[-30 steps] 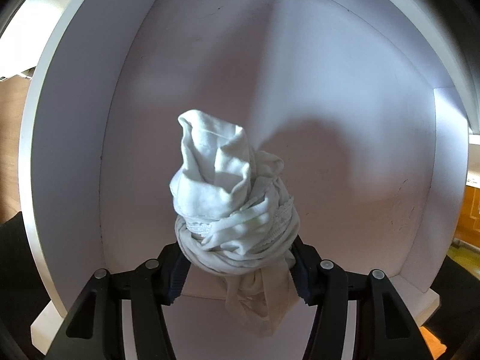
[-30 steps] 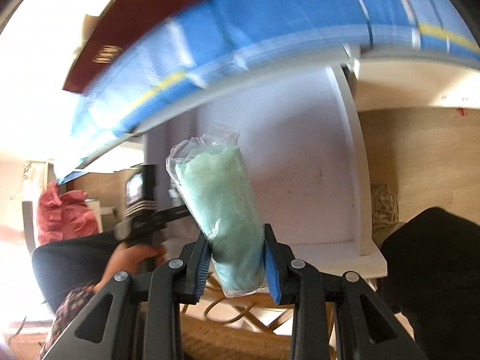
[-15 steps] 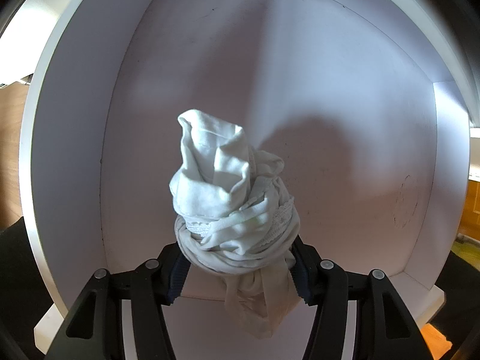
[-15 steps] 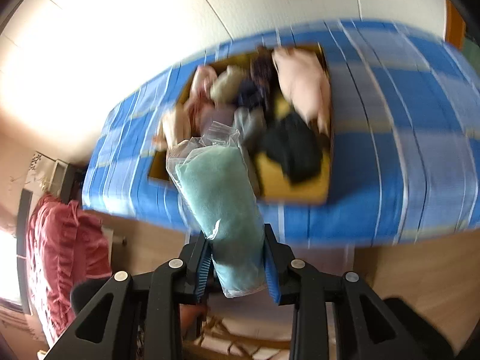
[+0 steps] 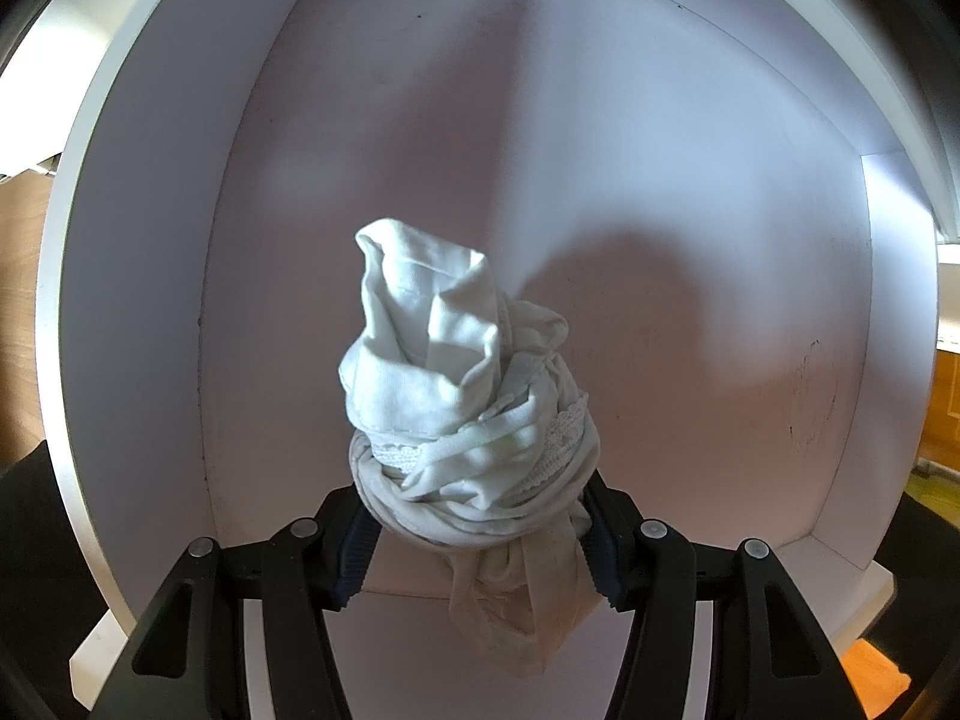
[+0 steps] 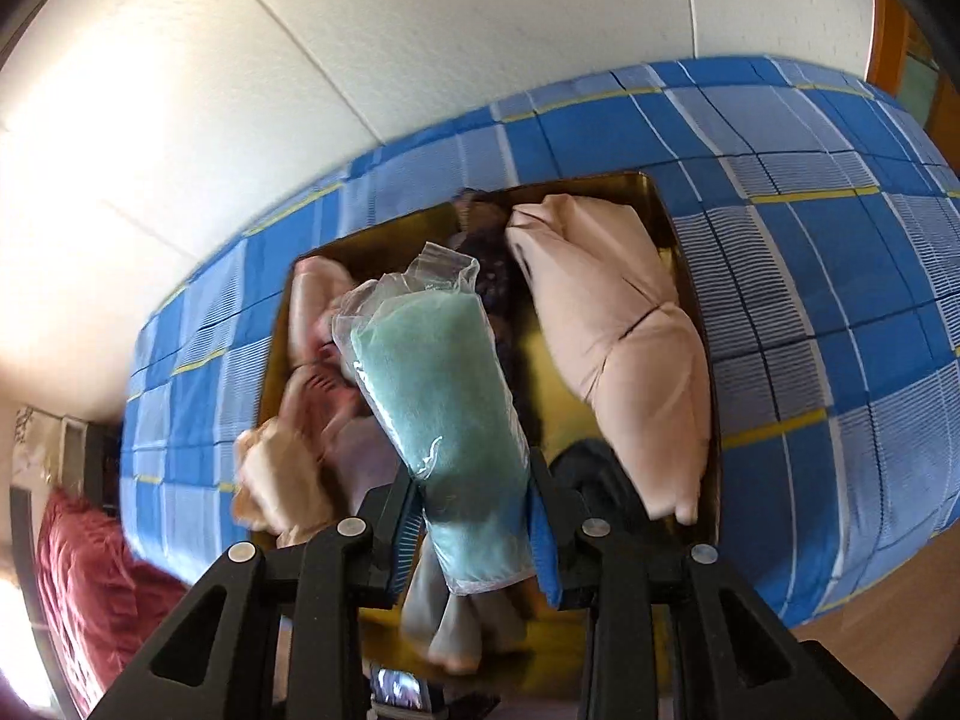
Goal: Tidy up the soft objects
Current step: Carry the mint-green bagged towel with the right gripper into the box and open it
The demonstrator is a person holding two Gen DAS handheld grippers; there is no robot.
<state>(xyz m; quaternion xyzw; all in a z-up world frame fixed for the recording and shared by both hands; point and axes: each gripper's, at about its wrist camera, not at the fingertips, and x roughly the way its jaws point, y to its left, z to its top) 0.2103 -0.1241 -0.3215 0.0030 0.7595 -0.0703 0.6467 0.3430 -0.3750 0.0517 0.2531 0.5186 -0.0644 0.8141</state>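
Towel roll (image 6: 443,414), teal and bagged, is clamped by the right gripper (image 6: 474,519), its long axis pointing toward 11 o'clock above the box (image 6: 672,222) of clothes. White cloth bundle (image 5: 462,414) is gripped by the left gripper (image 5: 477,534), pointing toward 12 o'clock inside a white compartment (image 5: 660,180).

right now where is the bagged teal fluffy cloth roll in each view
Left wrist: not in it; only a white knotted cloth bundle before a white cabinet.
Right wrist: bagged teal fluffy cloth roll, centre, clamped by the right gripper.
Shared landmark: none visible.
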